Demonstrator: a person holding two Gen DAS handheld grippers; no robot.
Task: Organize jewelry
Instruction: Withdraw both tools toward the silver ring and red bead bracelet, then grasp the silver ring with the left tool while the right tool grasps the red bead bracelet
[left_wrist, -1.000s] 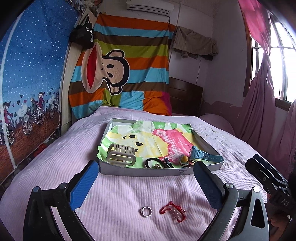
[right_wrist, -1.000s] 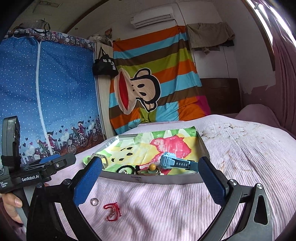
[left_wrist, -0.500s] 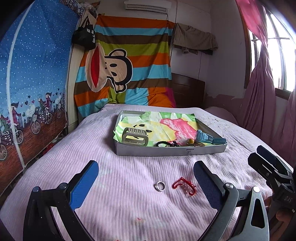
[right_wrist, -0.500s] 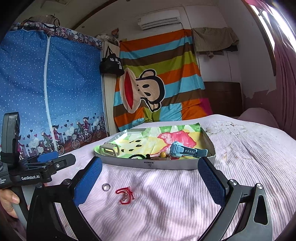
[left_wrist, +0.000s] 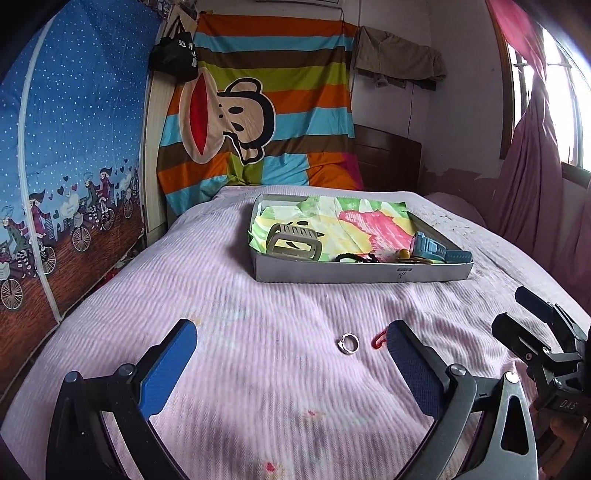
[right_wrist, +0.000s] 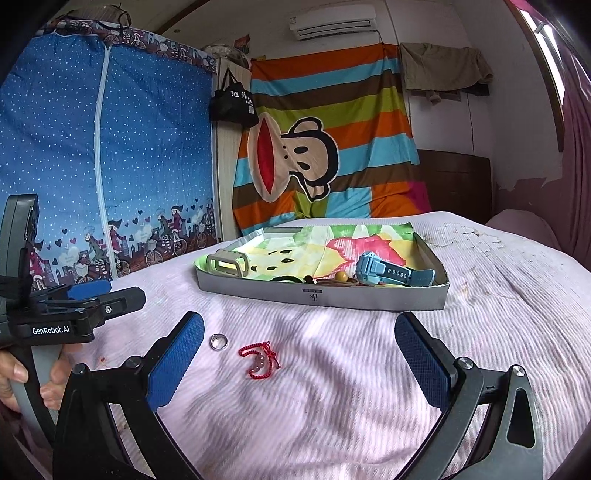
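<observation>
Lying loose on the pink bedspread: a silver ring and, just to its right, a red cord bracelet, near each other but apart. From the left wrist view, only the bracelet's end showing, the rest hidden behind the right finger of the left gripper. Jaws of that gripper spread wide, nothing between them, held low over the bedspread with the ring inside the gap, nearer the right finger. Right gripper likewise spread wide and empty, both ring and bracelet lying between its blue pads, closer to the left pad.

Farther back on the bed, a shallow grey tray lined with a bright cartoon cloth. Inside, at the left, a beige watch strap piece standing on edge. Along the near wall, a black cord loop, an amber bead and some thin bands, too small to tell further. At the right, a blue watch, its strap reaching toward the right corner.

Seen from the right wrist, a hand gripping the left gripper's handle at the frame's left edge. Behind the bed, a striped monkey hanging on the wall.
</observation>
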